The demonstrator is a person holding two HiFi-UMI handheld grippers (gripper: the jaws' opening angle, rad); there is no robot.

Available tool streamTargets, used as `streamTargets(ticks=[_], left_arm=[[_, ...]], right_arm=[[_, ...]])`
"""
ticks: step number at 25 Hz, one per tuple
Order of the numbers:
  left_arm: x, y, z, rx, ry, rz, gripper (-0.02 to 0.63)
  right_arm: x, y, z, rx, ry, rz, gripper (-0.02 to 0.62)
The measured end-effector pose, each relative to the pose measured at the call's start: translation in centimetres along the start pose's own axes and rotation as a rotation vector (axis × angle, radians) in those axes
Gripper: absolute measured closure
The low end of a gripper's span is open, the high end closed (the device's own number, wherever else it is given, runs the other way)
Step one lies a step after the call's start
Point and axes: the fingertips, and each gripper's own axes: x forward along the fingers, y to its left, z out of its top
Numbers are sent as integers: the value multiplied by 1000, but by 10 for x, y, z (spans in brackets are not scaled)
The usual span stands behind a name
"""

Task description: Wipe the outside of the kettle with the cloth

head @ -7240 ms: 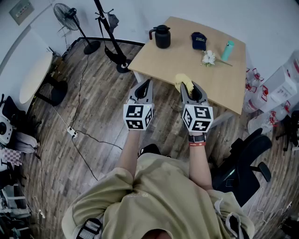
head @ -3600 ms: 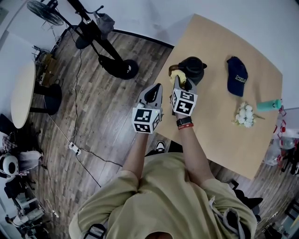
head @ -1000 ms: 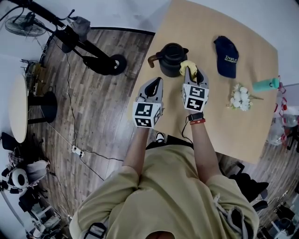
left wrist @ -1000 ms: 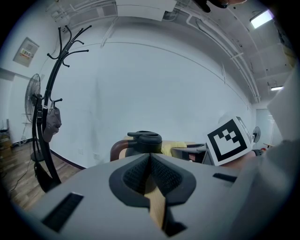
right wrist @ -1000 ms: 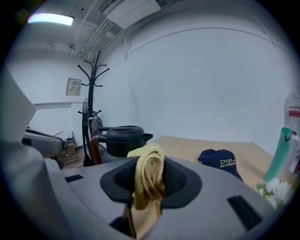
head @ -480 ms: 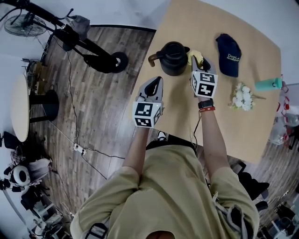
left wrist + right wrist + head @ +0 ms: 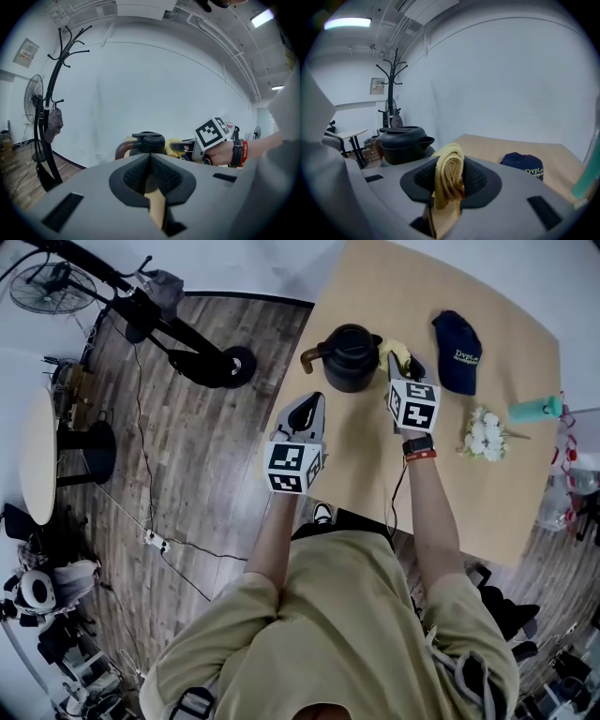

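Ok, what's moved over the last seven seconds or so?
The right gripper, shut on the cloth throughout, went from the table's near edge to the kettle, then swept the cloth round it from the handle side to the side facing the cap. The left gripper stayed shut and empty, off the kettle. Kettle, cap and flowers have not shifted.

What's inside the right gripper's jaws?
A rolled yellow cloth, pinched between the jaws of the right gripper. Its top bulges out above them. The sides pressed against the jaws are covered, so they cannot be seen.
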Motion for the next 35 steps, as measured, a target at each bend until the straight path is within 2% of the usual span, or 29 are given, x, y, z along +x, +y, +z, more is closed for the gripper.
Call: streamTargets(ticks=[5,15,22,27,35], left_arm=[[-7,3,4,-1,-15,-1,583],[-23,20,3,-6,-19,24,583],[-36,37,-1,-13,-16,60,583],[-43,49,-1,-25,-21,86,583],[-49,63,-3,-31,-12,111,583]], right_arm=[[-40,7,1,94,-40,-33,465],[-73,69,-20,145,-32,41,465],[-60,132,-36,149,6,129,465],[-43,156,-46,148,25,110,463],[-11,172,-47,264,42,92,463]])
